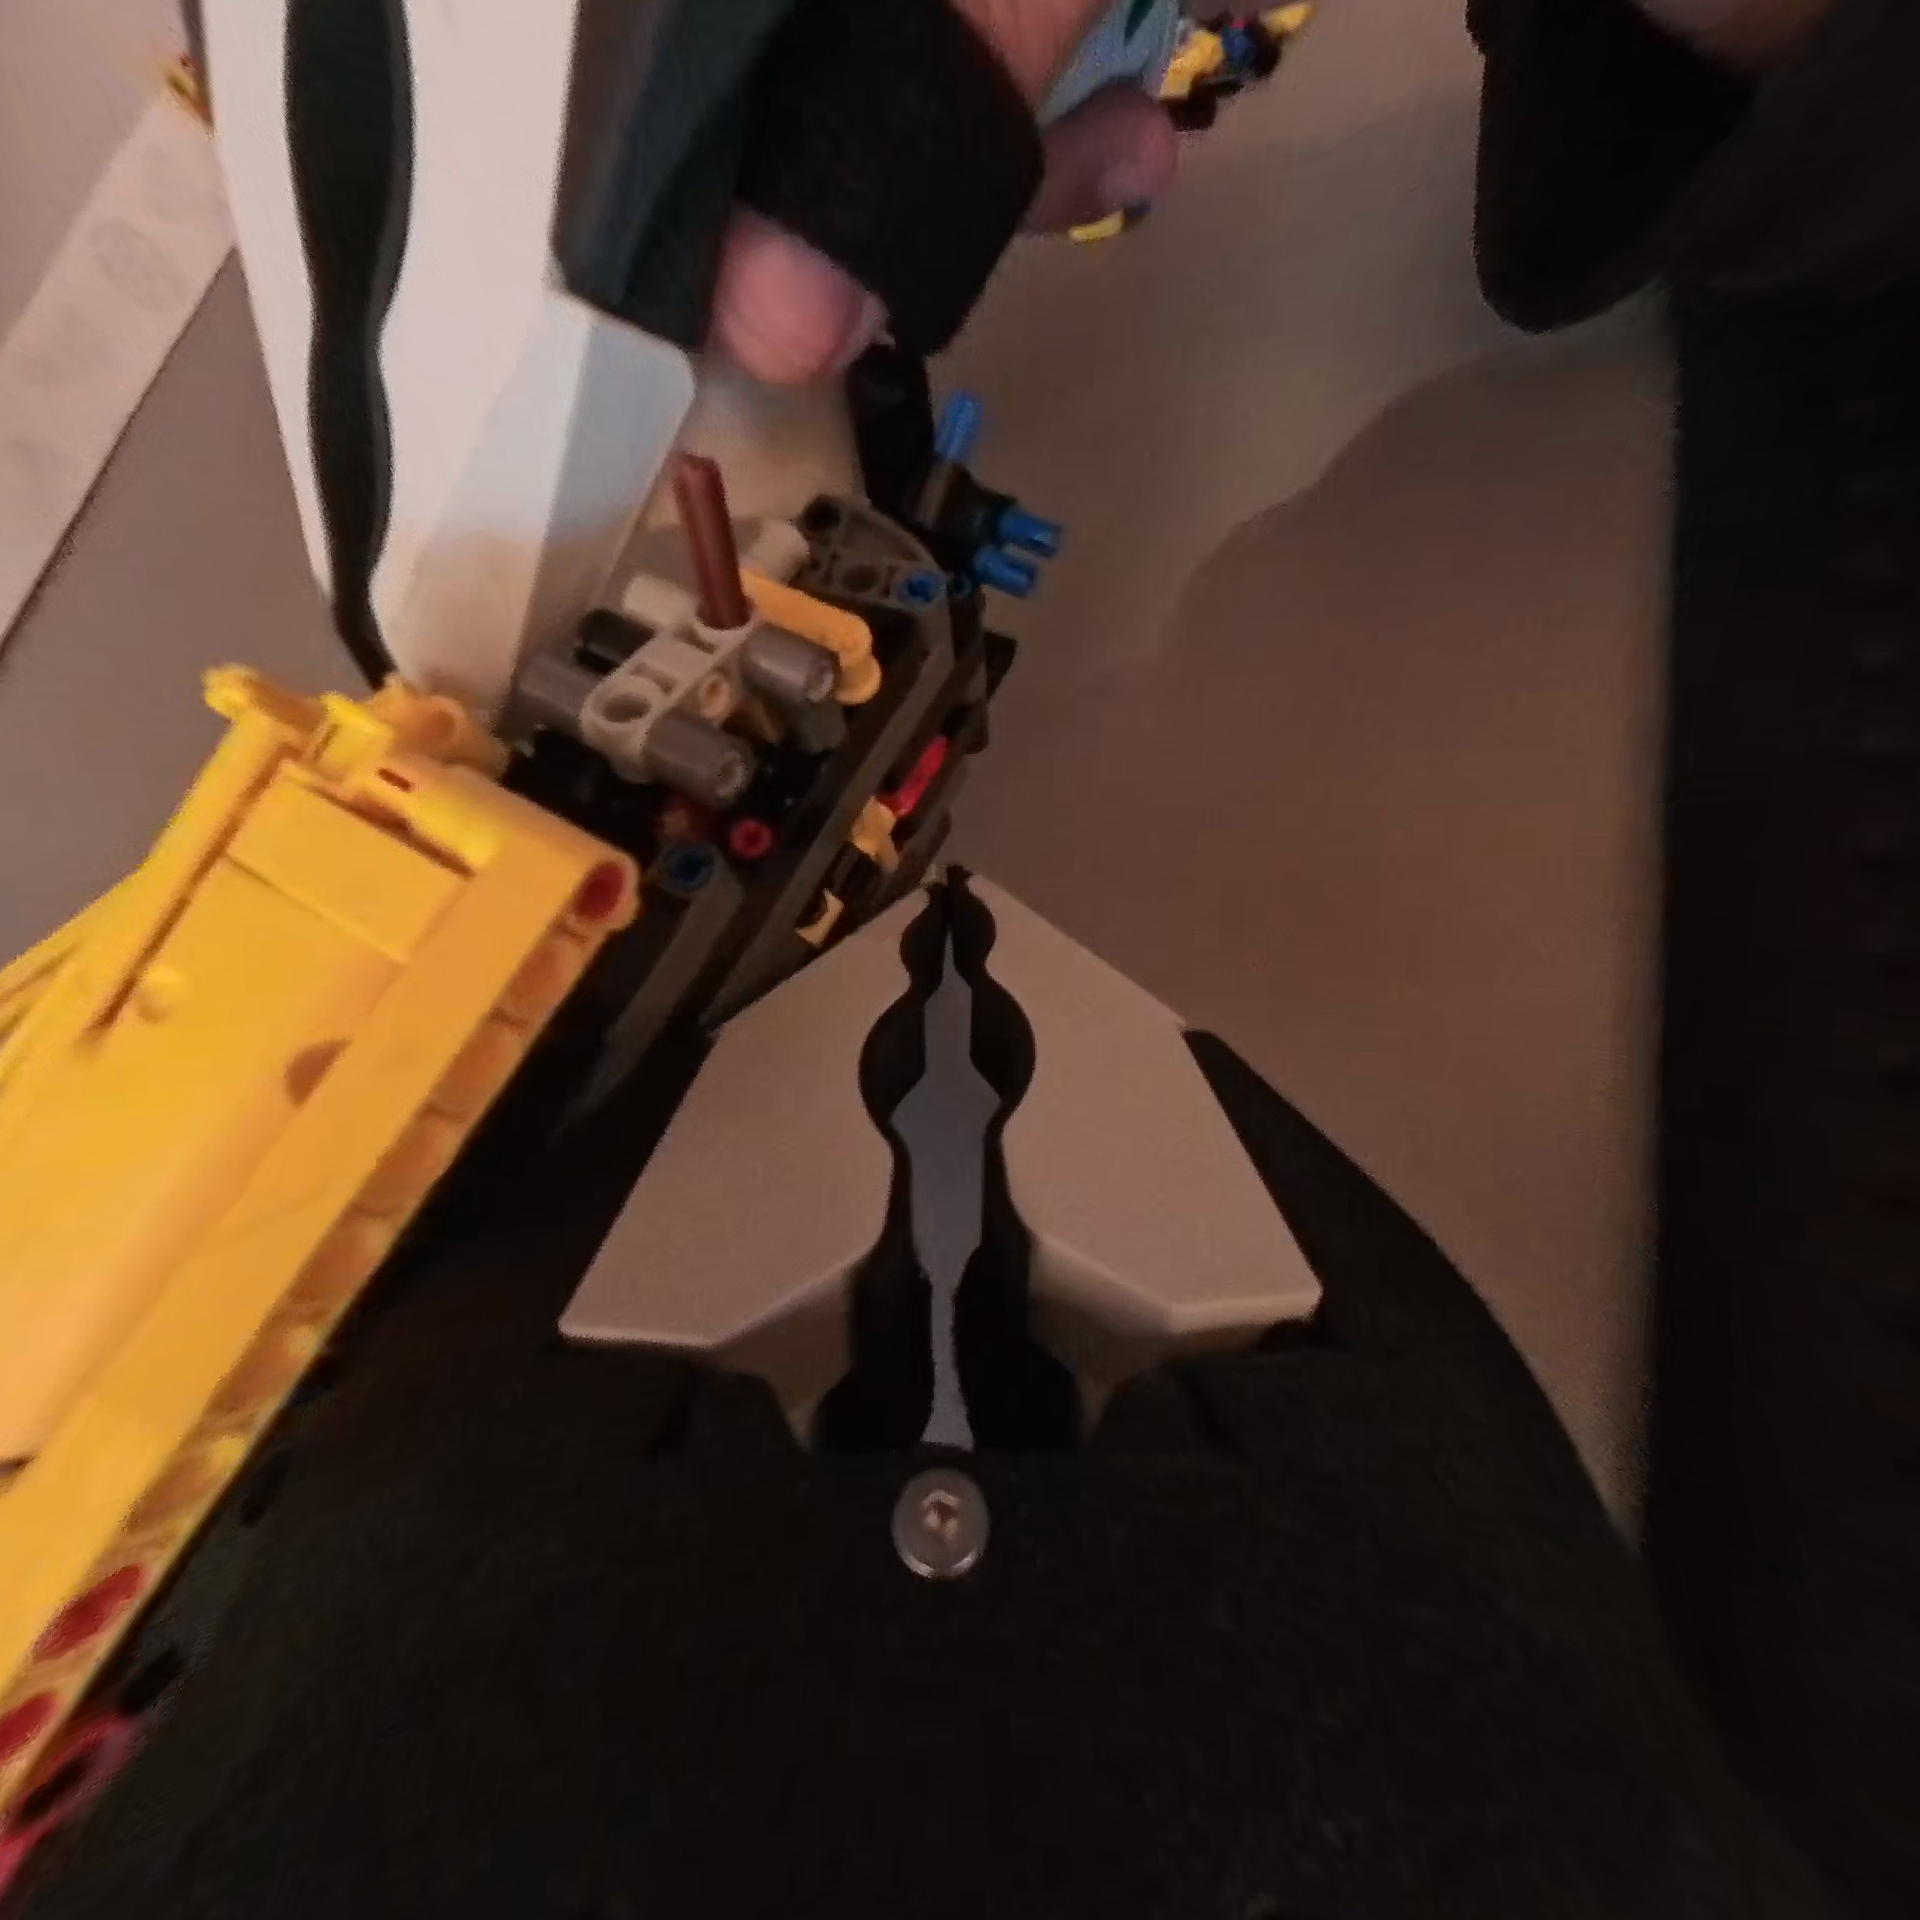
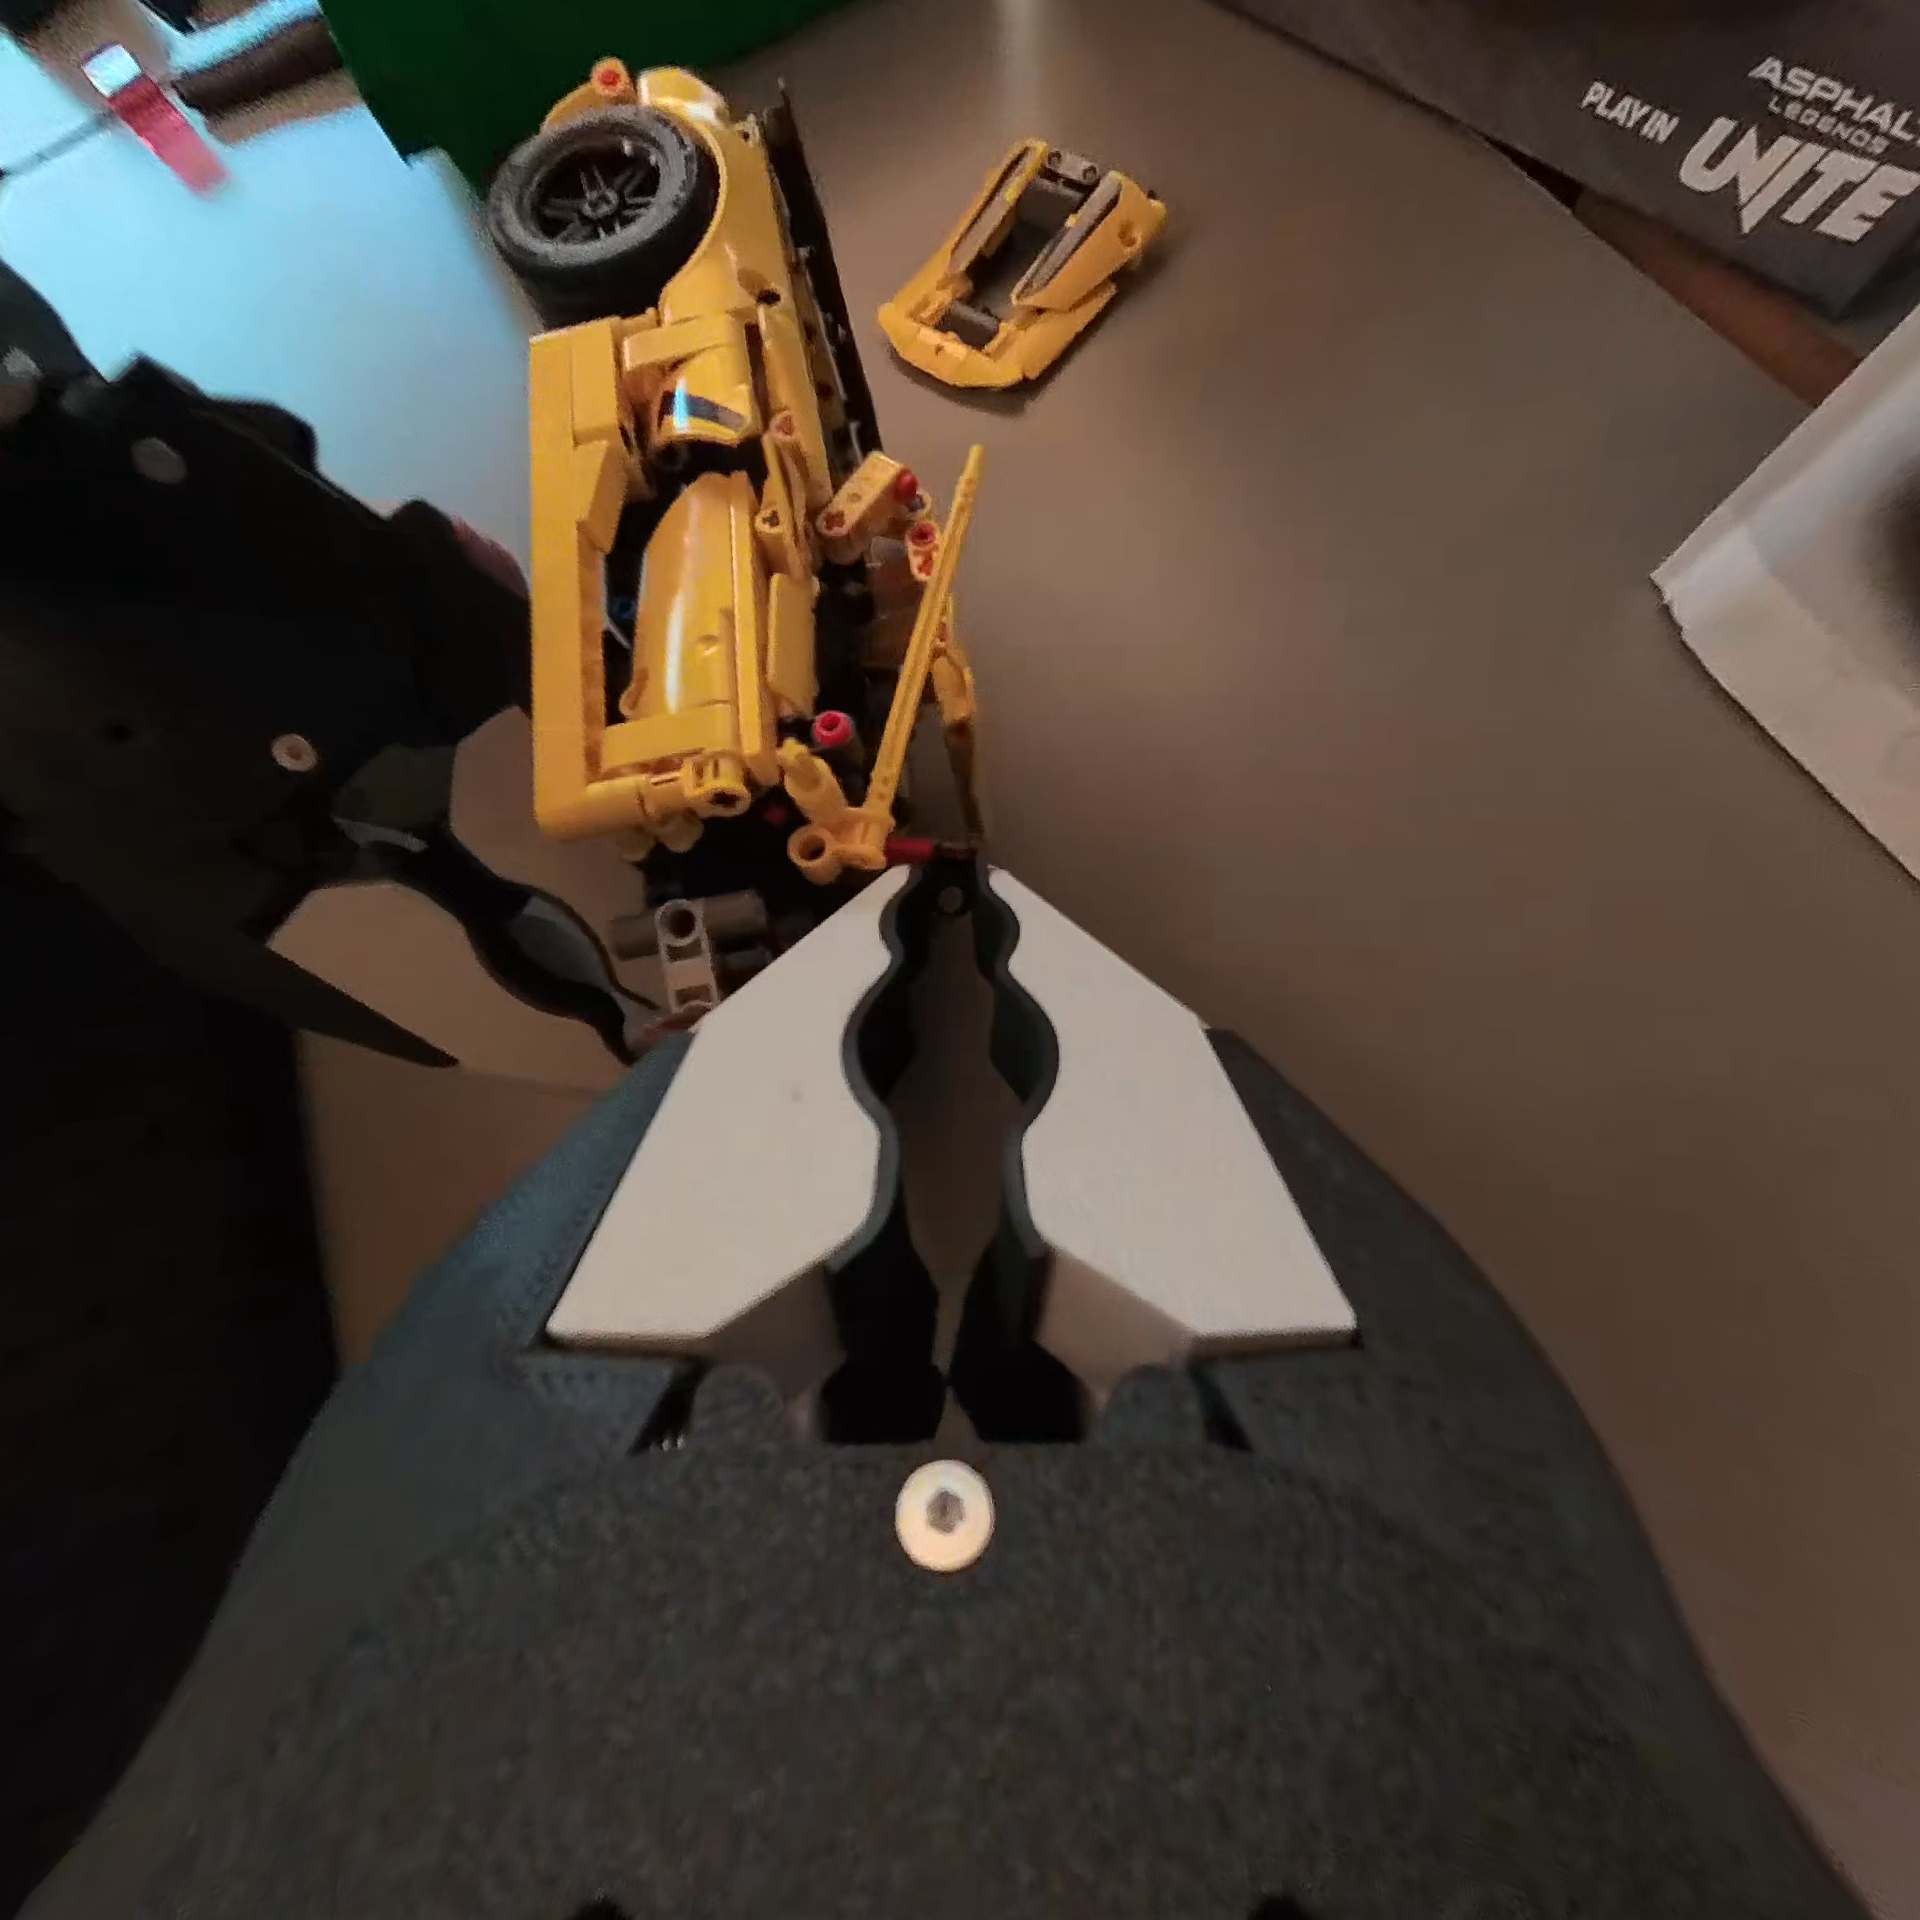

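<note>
While the right gripper [image 2: 948,883] pinches a small black part at the near end of a yellow brick-built car [image 2: 675,540], its two pads are drawn in close around that piece, beside a short red pin and a long yellow rod [image 2: 928,644] that leans up from the same end. The car lies on its side on the brown table [image 2: 1351,727], one black wheel [image 2: 603,197] at its far end toward the table's back edge. A separate yellow body panel [image 2: 1023,265] rests apart from it, further right. The left gripper [image 1: 953,894] has its pads pressed together with only a sliver of gap between them (whether something thin sits at the very tips cannot be told), just beside the car's exposed dark frame, where grey connectors [image 1: 675,707], blue pins [image 1: 1013,540] and a brown axle [image 1: 710,540] show. A dark printed box [image 2: 1766,145] lies at the table's far right corner.
</note>
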The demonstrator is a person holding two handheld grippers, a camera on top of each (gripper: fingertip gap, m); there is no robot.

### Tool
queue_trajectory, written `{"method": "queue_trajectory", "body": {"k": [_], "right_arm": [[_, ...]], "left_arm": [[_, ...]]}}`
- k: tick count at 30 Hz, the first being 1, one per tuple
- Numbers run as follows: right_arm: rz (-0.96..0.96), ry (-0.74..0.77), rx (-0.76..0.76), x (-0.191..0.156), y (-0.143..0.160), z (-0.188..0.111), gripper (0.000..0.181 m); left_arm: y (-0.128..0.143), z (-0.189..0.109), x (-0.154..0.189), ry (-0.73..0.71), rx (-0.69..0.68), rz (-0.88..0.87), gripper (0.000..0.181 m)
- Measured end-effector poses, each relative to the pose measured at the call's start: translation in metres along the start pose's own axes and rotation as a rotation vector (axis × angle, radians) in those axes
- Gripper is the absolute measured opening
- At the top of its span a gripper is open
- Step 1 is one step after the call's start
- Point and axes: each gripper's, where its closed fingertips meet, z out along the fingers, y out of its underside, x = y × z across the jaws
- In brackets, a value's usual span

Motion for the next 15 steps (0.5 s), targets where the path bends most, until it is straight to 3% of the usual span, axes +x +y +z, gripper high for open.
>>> {"method": "queue_trajectory", "body": {"k": [4,7,9,11,13,15], "right_arm": [[-0.039,0.101,0.077,0.013,-0.003,-0.011,0.007],[-0.107,0.248,0.172,0.025,-0.016,-0.030,0.007],[-0.222,0.350,0.294,0.021,-0.035,-0.049,0.007],[-0.422,0.452,0.415,0.002,-0.056,-0.069,0.007],[-0.586,0.568,0.482,-0.018,-0.071,-0.082,0.007],[-0.667,0.582,0.521,-0.041,-0.079,-0.082,0.007]], "left_arm": [[0.008,-0.001,0.005,-0.022,-0.003,0.022,0.016],[-0.010,-0.015,0.008,0.022,0.106,-0.041,0.018],[-0.035,-0.036,0.017,0.111,0.246,-0.124,0.018],[-0.069,-0.071,0.011,0.145,0.472,-0.227,0.017],[-0.089,-0.110,-0.024,0.016,0.685,-0.358,0.016],[-0.089,-0.135,-0.048,-0.086,0.790,-0.421,0.016]]}}
